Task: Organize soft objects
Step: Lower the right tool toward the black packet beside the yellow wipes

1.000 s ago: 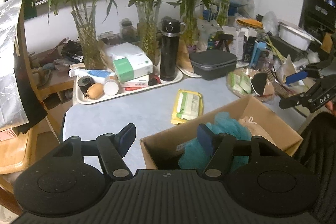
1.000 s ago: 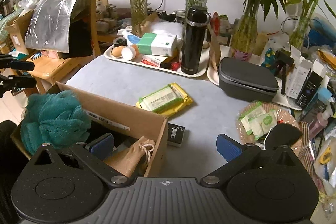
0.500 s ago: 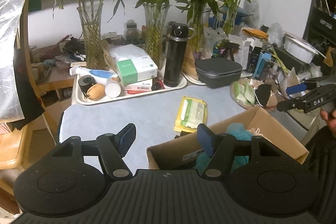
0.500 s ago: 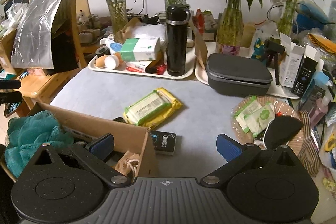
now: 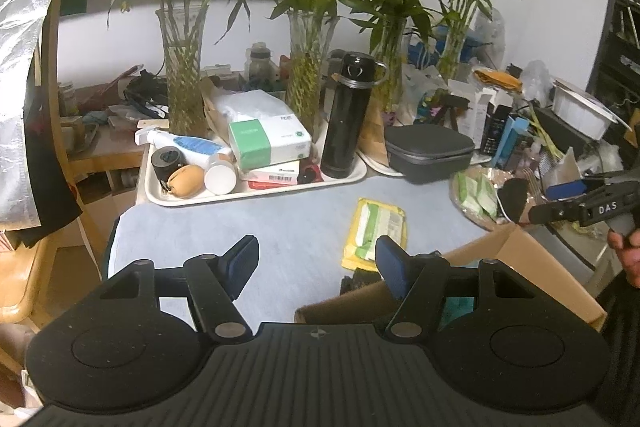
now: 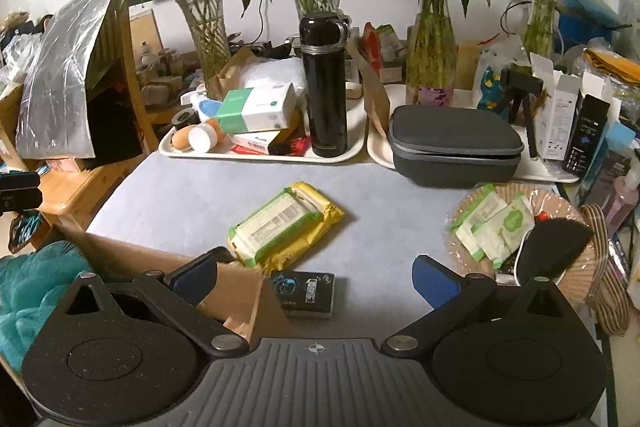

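Observation:
A brown cardboard box (image 5: 516, 259) (image 6: 132, 257) sits at the near edge of the grey table. A teal fluffy soft thing (image 6: 28, 291) lies in it; a sliver shows in the left wrist view (image 5: 458, 307). A yellow pack of wipes (image 5: 376, 227) (image 6: 282, 223) lies flat on the table beyond the box. My left gripper (image 5: 316, 263) is open and empty above the box's left corner. My right gripper (image 6: 316, 277) is open and empty above the box's right corner; it also shows in the left wrist view (image 5: 580, 201).
A white tray (image 6: 256, 155) with a black flask (image 6: 323, 83), boxes and small jars stands behind. A grey zip case (image 6: 456, 143), glass vases with bamboo (image 6: 204, 27), a wicker plate with green sachets (image 6: 492, 223) and a small black box (image 6: 306, 293) are around.
Both grippers have pulled back and up from the box, still open. The box and the teal thing have slid toward the bottom of both views.

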`<state>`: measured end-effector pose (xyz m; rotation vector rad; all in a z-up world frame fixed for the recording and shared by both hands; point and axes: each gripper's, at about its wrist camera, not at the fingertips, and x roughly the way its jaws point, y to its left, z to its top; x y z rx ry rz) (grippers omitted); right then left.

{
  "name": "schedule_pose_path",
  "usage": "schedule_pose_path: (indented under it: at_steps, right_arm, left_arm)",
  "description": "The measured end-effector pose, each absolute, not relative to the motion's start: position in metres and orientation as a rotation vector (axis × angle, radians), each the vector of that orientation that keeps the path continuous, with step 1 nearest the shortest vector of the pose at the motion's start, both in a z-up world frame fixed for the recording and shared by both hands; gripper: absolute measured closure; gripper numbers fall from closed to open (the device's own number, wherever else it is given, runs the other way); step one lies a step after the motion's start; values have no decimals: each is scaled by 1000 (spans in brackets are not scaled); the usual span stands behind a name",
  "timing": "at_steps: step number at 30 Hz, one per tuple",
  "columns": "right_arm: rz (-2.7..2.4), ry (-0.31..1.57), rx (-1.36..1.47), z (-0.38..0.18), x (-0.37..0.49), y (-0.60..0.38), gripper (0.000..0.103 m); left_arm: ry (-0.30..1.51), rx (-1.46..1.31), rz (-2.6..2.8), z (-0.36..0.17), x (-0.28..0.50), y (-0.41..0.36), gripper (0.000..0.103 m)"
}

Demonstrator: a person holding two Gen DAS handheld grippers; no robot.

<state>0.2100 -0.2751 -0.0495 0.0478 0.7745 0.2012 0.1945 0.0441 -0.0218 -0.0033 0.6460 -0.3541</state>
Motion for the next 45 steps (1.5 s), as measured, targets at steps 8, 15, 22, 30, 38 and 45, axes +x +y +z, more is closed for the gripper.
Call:
schedule_pose_path:
  at_steps: [8, 15, 22, 30, 38, 45]
  right_arm:
    - [187, 769, 87, -63, 232, -281, 0]
    - [180, 769, 105, -76, 252, -282, 0]
    - [183, 778, 104, -88, 277, -283, 0]
    - [230, 808, 67, -103, 303, -275, 0]
    - [274, 896, 20, -126, 327, -273, 1]
    - [294, 1123, 103, -157, 351, -276, 1]
  left_arm:
    - [640, -25, -344, -29, 212, 48, 39]
    - [636, -59, -324, -44, 226, 56, 39]
    - [655, -94, -296, -68, 241, 65, 39]
    - [670, -157, -263, -94, 258, 77, 39]
    - [650, -225, -243, -112, 265, 88, 39]
    - [655, -233, -231, -125, 268, 90, 39]
